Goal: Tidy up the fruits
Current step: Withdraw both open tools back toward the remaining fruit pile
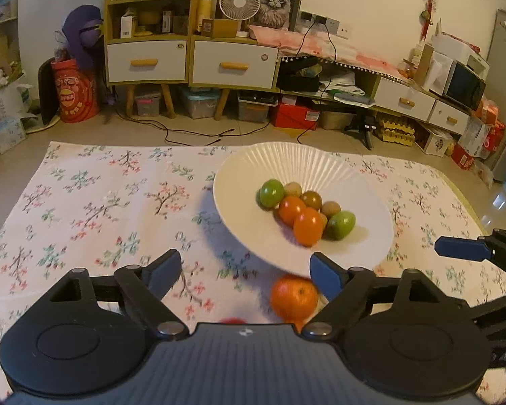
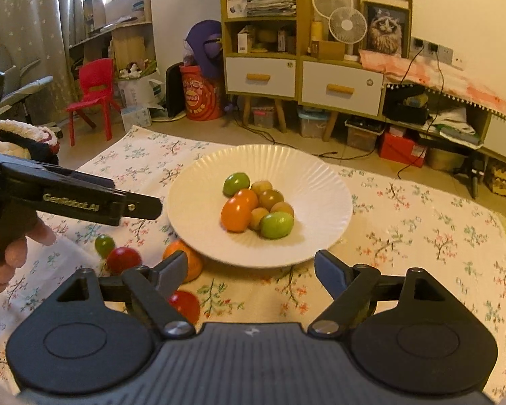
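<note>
A white ribbed plate (image 1: 320, 165) (image 2: 320, 185) on the floral cloth holds several fruits: two orange ones (image 1: 307, 226) (image 2: 236, 212), two green ones (image 1: 271, 192) (image 2: 276, 224) and small brown ones. A loose orange (image 1: 293, 297) (image 2: 195, 263) lies on the cloth by the plate's near rim. In the right wrist view two red fruits (image 2: 123, 259) (image 2: 185, 303) and a small green one (image 2: 104, 244) lie beside it. My left gripper (image 1: 244, 275) is open and empty just left of the orange. My right gripper (image 2: 251, 271) is open and empty in front of the plate.
The floral cloth (image 1: 101, 202) covers the table. The right gripper's finger (image 1: 462, 248) shows at the right edge of the left view; the left gripper's arm (image 2: 84, 199) and a hand show at the left of the right view. Shelves, drawers and boxes stand behind.
</note>
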`<state>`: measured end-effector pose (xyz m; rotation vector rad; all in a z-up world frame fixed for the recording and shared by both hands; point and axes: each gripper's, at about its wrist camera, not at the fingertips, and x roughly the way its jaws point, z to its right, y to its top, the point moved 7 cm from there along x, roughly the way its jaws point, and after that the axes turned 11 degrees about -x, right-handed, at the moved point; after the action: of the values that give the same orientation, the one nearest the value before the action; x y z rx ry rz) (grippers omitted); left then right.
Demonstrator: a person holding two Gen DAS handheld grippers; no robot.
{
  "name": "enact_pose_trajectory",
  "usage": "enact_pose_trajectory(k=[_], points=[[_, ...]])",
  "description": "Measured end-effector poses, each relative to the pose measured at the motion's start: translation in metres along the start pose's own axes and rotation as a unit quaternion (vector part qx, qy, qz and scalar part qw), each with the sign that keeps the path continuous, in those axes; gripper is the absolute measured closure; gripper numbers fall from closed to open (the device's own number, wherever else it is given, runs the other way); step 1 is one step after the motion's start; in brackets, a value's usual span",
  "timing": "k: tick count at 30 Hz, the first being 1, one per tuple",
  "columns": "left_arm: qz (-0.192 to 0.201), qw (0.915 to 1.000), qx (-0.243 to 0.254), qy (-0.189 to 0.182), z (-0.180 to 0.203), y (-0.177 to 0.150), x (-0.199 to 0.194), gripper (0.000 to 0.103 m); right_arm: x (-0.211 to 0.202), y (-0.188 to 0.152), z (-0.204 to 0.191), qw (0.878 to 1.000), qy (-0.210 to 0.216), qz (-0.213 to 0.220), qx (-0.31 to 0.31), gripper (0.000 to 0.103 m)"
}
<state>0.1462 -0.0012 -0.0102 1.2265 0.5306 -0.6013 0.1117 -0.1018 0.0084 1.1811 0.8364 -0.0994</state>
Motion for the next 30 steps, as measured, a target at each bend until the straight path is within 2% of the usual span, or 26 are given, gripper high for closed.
enact_pose_trajectory(k=[14,30], points=[[-0.003,0.9998,-0.014,0.012,-0.024,-0.037,-0.018,0.002,-0.005,-0.026,-0.017,1.0,0.001,-0.023,0.013,0.013],[-0.018,0.9991,0.012,0.036,-0.046,-0.077,-0.021,0.0,0.003,-0.054,-0.024,0.999,-0.009,-0.045,0.024,0.008]])
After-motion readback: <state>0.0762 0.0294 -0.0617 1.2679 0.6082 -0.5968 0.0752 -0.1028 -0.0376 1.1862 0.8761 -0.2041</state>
